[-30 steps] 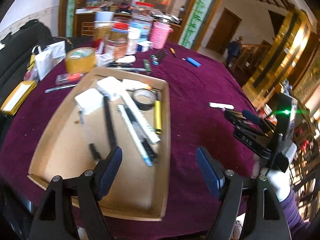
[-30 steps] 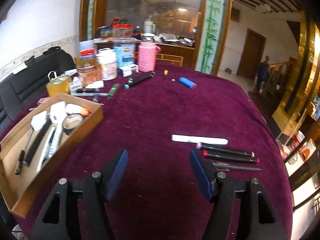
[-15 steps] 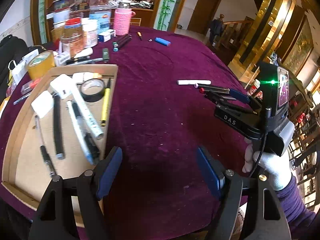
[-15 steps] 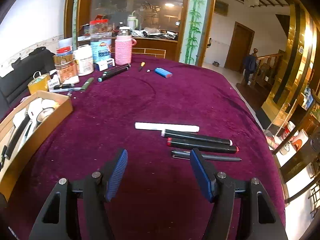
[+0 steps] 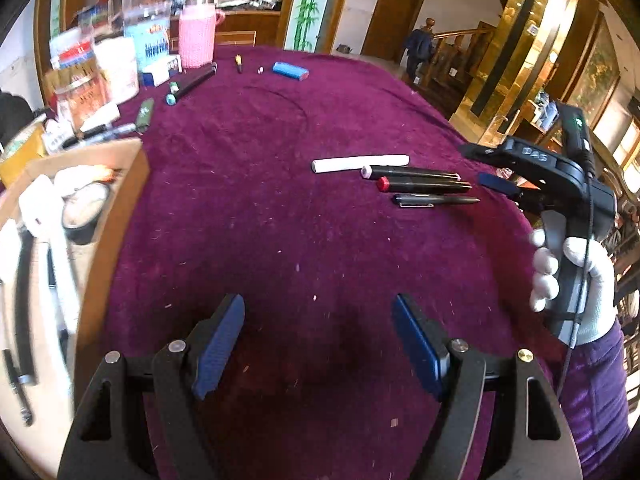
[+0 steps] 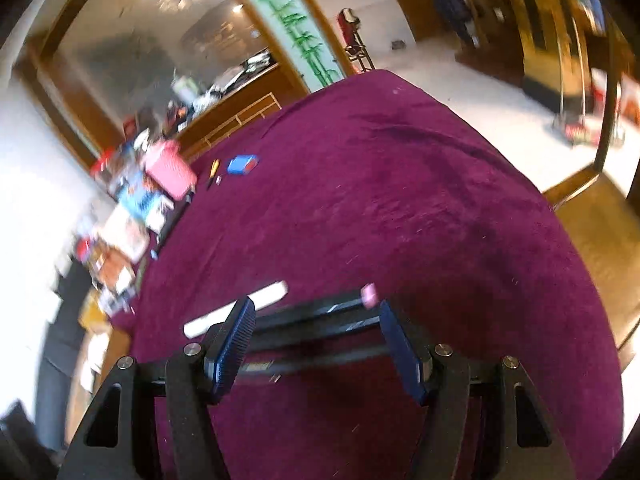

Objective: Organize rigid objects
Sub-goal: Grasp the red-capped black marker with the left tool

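Four pieces lie in a row on the purple cloth: a white stick (image 5: 360,163), a black marker with a pink cap (image 5: 412,172), a black marker with a red cap (image 5: 424,187) and a dark pen (image 5: 436,200). My right gripper (image 5: 492,168), in a white-gloved hand (image 5: 576,280), is at their right ends. In the blurred, tilted right wrist view that gripper (image 6: 318,316) is open, with the pink-capped marker (image 6: 368,295) and its neighbours showing between the jaws and the white stick (image 6: 256,300) to the left. My left gripper (image 5: 320,320) hangs open over bare cloth. The cardboard tray (image 5: 136,184) holds several pens and a tape roll.
Jars, a pink cup (image 5: 196,40), a blue lighter (image 5: 290,70), a long black marker (image 5: 192,82) and small items crowd the table's far left. The table's edge curves down the right side, with chairs and a golden wall beyond. A person stands by the far door.
Both grippers have swung right: the tray has slid to the left edge of the left view. The right gripper has rolled and closed in on the markers. Both stay open.
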Demonstrator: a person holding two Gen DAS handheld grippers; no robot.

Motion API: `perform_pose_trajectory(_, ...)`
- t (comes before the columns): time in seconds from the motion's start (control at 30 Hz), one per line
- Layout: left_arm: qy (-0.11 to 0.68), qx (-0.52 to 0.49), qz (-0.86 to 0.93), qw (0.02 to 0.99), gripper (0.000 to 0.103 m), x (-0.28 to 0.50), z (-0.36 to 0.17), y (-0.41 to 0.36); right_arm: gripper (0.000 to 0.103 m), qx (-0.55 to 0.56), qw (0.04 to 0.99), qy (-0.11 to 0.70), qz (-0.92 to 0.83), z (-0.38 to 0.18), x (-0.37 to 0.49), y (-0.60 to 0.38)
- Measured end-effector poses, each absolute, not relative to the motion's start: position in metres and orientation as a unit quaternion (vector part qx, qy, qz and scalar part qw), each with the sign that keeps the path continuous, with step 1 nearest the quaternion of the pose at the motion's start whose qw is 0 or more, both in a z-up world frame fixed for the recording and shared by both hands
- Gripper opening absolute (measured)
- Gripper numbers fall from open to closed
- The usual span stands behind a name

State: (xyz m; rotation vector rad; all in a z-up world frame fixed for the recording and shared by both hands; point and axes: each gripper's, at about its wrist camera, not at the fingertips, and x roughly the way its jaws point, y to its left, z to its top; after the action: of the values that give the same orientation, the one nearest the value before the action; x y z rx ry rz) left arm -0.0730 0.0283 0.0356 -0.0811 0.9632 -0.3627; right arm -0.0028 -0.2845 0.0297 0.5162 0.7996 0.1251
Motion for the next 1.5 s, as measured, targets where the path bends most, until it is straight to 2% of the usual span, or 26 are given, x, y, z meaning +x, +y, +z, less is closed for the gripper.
perform_pose_trajectory(0.1,0.469,-0.058,-0.177,0.864,0.075,-0.057,0.022,0.025,0.069,0.304,0.873,0.373,0.082,0.016,0.001,-0.301)
perform_pose_trajectory(0.2,0.467,-0.059,-0.172,0.865,0.076,-0.052,0.011,0.024,0.070,0.323,0.852,0.401,0.093,0.003,0.009,-0.300)
perform_pose_trajectory(0.33,0.464,-0.067,-0.184,0.864,0.085,-0.051,0.011,0.023,0.072,0.338,0.833,0.409,0.155,0.001,0.010,-0.288)
perform_pose_trajectory(0.43,0.463,-0.084,-0.203,0.859,0.093,-0.049,0.010,0.026,0.074,0.294,0.835,0.426,0.190,0.004,0.009,-0.263)
perform_pose_trajectory(0.53,0.461,-0.098,-0.214,0.856,0.095,-0.049,0.009,0.029,0.078,0.248,0.829,0.441,0.238,0.008,0.003,-0.234)
perform_pose_trajectory(0.67,0.458,-0.111,-0.221,0.854,0.096,-0.050,0.009,0.031,0.078,0.254,0.764,0.468,0.366,0.006,-0.004,-0.204)
perform_pose_trajectory(0.9,0.452,-0.133,-0.228,0.852,0.096,-0.051,0.009,0.037,0.078,0.304,0.783,0.443,0.312,0.000,-0.007,-0.236)
perform_pose_trajectory(1.0,0.474,-0.120,-0.207,0.848,0.096,-0.050,0.013,0.030,0.077,0.322,0.789,0.436,0.291,-0.001,-0.007,-0.250)
perform_pose_trajectory(1.2,0.487,-0.119,-0.173,0.848,0.096,-0.017,0.030,0.004,0.077,0.340,0.808,0.400,0.267,0.014,-0.004,-0.262)
perform_pose_trajectory(1.4,0.503,-0.071,-0.089,0.857,0.096,0.039,0.011,-0.032,0.077,0.348,0.818,0.383,0.253,0.018,-0.005,-0.273)
perform_pose_trajectory(1.5,0.487,0.009,-0.068,0.870,0.096,0.045,0.001,-0.051,0.077,0.353,0.818,0.377,0.253,0.019,-0.007,-0.278)
